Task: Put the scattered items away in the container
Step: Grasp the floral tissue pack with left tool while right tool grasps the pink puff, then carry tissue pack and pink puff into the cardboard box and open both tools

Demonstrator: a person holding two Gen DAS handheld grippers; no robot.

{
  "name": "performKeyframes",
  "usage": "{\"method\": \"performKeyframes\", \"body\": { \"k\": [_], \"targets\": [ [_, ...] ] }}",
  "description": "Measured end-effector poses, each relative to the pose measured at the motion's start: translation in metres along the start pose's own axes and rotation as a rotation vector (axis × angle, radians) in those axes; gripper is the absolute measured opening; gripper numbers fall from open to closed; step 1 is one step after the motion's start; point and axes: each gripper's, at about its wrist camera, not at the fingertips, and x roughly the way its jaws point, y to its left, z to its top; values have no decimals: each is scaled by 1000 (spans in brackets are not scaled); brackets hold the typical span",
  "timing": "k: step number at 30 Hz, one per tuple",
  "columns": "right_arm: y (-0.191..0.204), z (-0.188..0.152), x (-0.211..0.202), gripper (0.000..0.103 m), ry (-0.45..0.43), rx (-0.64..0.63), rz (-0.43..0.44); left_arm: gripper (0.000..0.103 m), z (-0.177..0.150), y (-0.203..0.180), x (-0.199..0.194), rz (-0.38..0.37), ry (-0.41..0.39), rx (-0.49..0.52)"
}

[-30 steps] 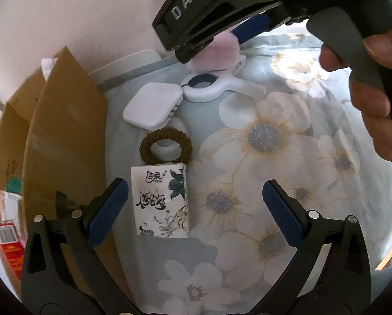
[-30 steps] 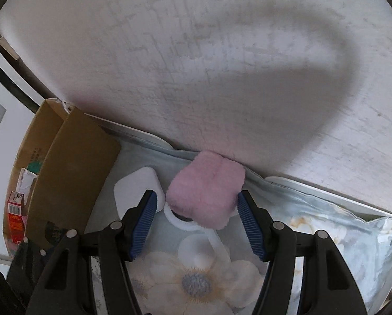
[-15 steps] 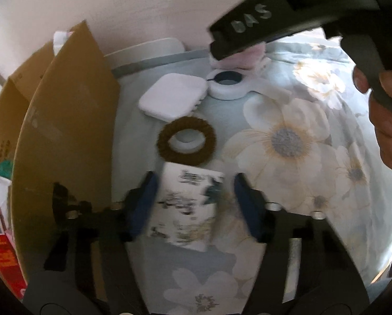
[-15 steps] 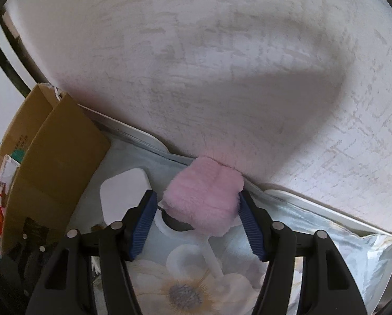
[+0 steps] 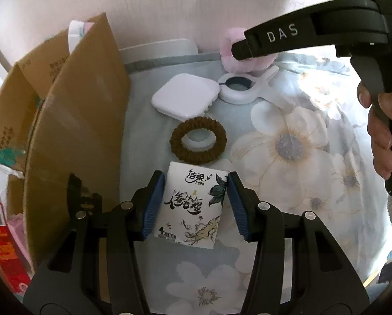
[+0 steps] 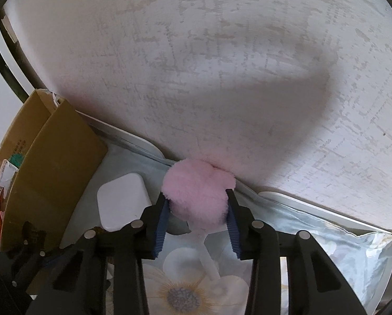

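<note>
Both tools have closed — left tool (image 5: 196, 204) on the tissue pack (image 5: 192, 207), right tool (image 6: 197, 218) on the pink puff (image 6: 198, 190).

Covering most of pink puff (image 5: 230, 50) in left wrist view. Hiding lower part of white ring holder (image 6: 178, 227). Cutting off red box (image 5: 1, 239) at edge.

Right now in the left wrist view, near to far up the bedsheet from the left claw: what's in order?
Tissue pack between the left claw pads → brown hair scrunchie → white square case → pink fluffy pad pinched by the right claw.
</note>
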Motion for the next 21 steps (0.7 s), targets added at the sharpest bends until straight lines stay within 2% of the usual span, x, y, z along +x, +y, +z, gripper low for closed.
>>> {"method": "performKeyframes", "body": {
  "k": [12, 13, 18, 21],
  "targets": [
    [-2, -16, -32, 34, -51, 0, -13, 46, 18, -7, -37, -19, -41, 34],
    [-2, -18, -36, 34, -55, 1, -14, 46, 28, -12, -33, -24, -46, 37],
    [-3, -30, -57, 34, -72, 18, -21, 46, 17, -1, -57, -55, -68, 37],
    [-4, -37, -78, 34, -94, 33, -29, 46, 29, 10, -65, -64, -96, 33]
  ]
}}
